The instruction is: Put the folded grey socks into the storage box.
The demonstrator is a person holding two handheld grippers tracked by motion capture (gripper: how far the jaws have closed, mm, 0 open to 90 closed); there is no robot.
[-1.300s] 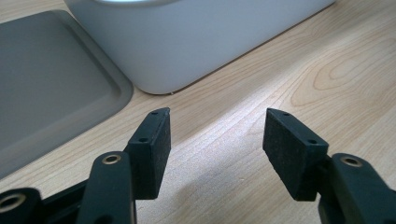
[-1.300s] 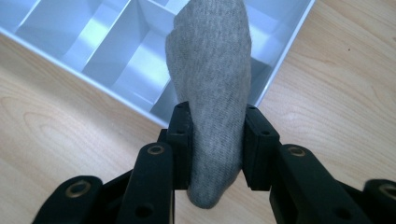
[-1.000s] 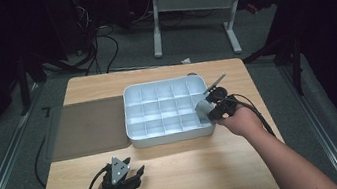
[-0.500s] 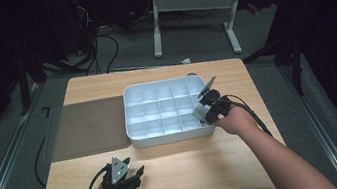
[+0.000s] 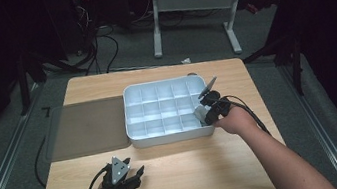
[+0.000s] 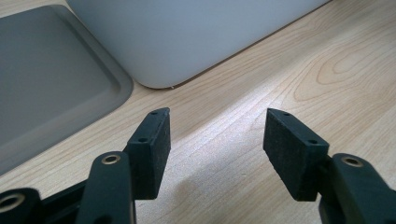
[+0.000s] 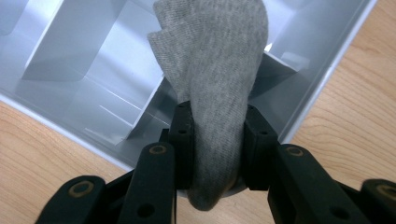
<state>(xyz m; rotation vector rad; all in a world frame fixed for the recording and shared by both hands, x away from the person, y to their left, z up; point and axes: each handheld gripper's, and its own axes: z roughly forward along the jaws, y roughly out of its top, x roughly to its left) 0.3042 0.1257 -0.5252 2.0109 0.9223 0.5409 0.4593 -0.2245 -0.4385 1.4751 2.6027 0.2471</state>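
A white divided organiser tray sits in the middle of the wooden table. My right gripper is at the tray's near right corner, shut on a folded grey sock. The sock is pinched between both pads and pokes up over the corner compartments of the tray. My left gripper rests low near the table's front edge, open with nothing between its jaws. In the left gripper view the left gripper points at bare wood in front of the tray's rounded outer wall.
The tray's grey lid lies flat on the table to the left of the tray, seen also as the grey lid in the left gripper view. Bare tabletop runs along the front. Beyond the table stand a desk frame and cables on the floor.
The right gripper with the sock has shifted slightly toward the tray's near right corner. The left gripper has stayed where it was.
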